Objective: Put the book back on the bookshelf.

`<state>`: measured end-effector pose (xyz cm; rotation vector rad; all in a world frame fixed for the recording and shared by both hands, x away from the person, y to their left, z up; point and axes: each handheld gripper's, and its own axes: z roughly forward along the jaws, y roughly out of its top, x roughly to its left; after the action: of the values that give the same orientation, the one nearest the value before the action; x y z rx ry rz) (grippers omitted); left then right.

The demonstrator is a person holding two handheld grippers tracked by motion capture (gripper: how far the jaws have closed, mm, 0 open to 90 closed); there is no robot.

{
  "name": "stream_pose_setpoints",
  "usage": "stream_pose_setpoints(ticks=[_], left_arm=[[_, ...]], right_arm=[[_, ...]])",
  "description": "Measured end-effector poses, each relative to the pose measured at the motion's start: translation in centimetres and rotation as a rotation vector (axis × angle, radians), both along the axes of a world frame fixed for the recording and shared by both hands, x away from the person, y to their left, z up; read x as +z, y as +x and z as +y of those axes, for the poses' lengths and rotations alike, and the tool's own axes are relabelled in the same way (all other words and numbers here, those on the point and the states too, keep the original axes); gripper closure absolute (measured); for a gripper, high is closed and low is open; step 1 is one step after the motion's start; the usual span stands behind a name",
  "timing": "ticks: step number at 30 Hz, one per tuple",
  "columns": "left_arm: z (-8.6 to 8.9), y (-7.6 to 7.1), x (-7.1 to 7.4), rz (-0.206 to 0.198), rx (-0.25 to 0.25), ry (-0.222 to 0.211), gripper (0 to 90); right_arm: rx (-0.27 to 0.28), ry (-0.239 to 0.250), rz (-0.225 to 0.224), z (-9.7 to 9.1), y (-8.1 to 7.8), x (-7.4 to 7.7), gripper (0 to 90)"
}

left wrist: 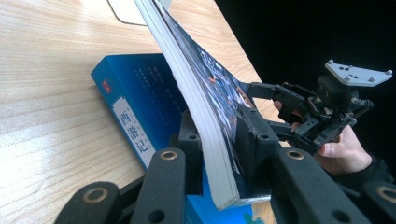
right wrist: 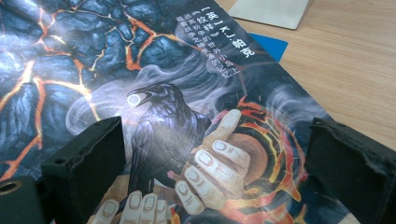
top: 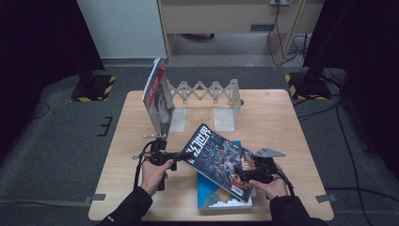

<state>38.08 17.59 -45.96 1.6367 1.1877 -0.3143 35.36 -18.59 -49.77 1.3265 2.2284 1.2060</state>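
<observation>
On the left half of the high view, one magazine (top: 157, 96) already stands upright against the left plate of the white expanding book rack (top: 207, 92) at the far side of the wooden table (top: 277, 117). This part of the work looks finished.

Lower and near the centre of the same view, the left gripper (top: 176, 157) pinches the left edge of a second magazine with a dark cover of lava and a raven (top: 221, 157). From the left gripper view, its two black jaws press on both sides of the thick white page block (left wrist: 205, 140), so the grip is firm and the magazine is tilted up, off the table. Under it lies a blue book (left wrist: 140, 100), flat on the wood, with white characters on its spine.

To the right, the right gripper (top: 244, 173) is at the lower right part of the raven cover. In the right gripper view its jaws stand spread, one at each side of the frame, and the cover (right wrist: 177, 116) lies between them without being squeezed. I judge that this gripper only supports or guides.

So the task is about in the middle, by my judgement: one magazine is placed, the second is lifted but not yet carried to the rack, and the blue book waits on the table. What is left is to raise the second magazine upright, set it in the rack beside the first, and then do the same with the book.
</observation>
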Motion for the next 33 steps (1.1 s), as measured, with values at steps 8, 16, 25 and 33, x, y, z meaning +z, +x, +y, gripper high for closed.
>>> stream_pose_setpoints(ticks=[8,16,25,33], left_arm=[[-0.1,0.2,1.7,-0.019,0.026,-0.019,76.3],[0.2,0.5,3.7,-0.048,0.056,-0.030,79.2],[-0.1,1.1,5.7,-0.073,0.052,-0.024,81.3],[0.2,1.1,7.5,-0.100,0.072,-0.035,82.1]], right_arm=[[-0.043,-0.015,-0.023,-1.1,0.2,0.4,7.4],[-0.126,-0.051,-0.043,-3.6,0.7,0.4,7.0],[-0.224,-0.109,-0.030,-6.7,1.3,-0.1,6.9],[-0.253,-0.157,0.006,-7.9,1.7,-0.9,7.4]])
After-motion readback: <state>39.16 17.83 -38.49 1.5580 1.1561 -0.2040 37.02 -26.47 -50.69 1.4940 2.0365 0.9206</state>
